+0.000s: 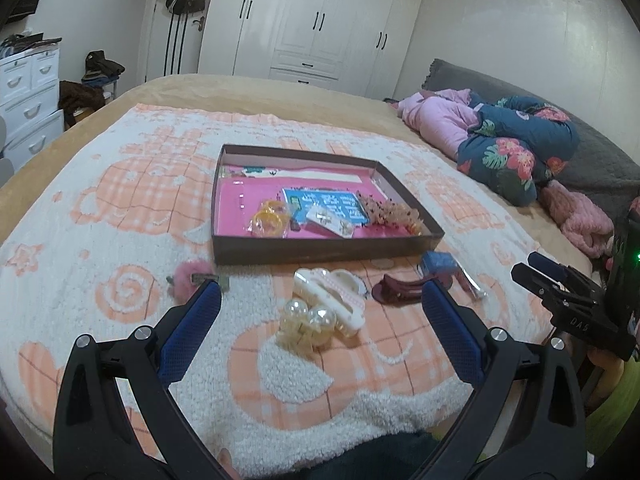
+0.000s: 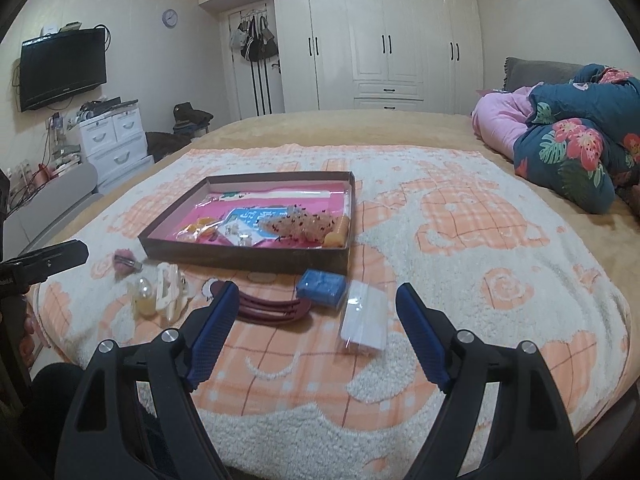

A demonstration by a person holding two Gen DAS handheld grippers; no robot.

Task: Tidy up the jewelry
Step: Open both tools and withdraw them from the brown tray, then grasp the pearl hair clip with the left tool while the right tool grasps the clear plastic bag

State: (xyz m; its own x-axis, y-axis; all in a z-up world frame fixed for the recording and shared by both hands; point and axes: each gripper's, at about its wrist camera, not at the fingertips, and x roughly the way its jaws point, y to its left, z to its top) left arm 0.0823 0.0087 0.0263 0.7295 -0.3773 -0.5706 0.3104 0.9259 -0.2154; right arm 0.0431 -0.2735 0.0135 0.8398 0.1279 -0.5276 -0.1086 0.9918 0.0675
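2 hand-held grippers hang over a bed point(image 2: 400, 128) spread with a peach-and-white blanket point(image 2: 460, 248), where loose hair accessories and jewelry wait in a row in front of a shallow brown tray point(image 2: 244, 258).

The left gripper point(image 1: 320, 300) has its fingers spread wide and empty. Between and just beyond its tips lie a white claw clip point(image 1: 334, 298) and, nearer the camera, a pair of clear bead bobbles point(image 1: 308, 320); the clip's long axis runs diagonally, from upper left toward lower right in the left wrist view. A pink pom-pom clip point(image 1: 192, 276) sits just past the left fingertip.

The right gripper point(image 2: 316, 300) is likewise wide open, nothing between its fingers. A maroon hair clip point(image 2: 272, 308) lies crosswise in front of it, its long axis running left to right, one end touching or just under the left fingertip. Beyond sit a small blue box point(image 2: 322, 286) and, toward the right fingertip, a clear packet point(image 2: 364, 318) lying lengthwise, pointing away from the camera.

The tray stands straight ahead of both grippers, beyond the loose items, already holding yellow rings point(image 1: 270, 218), a blue card point(image 1: 332, 204) and a beaded piece point(image 1: 388, 212).

By position, the white clip and bobbles fall to the left hand, the maroon clip, box and packet to the right. A grasp on the maroon clip would likely call for closing across its narrow width, front to back.
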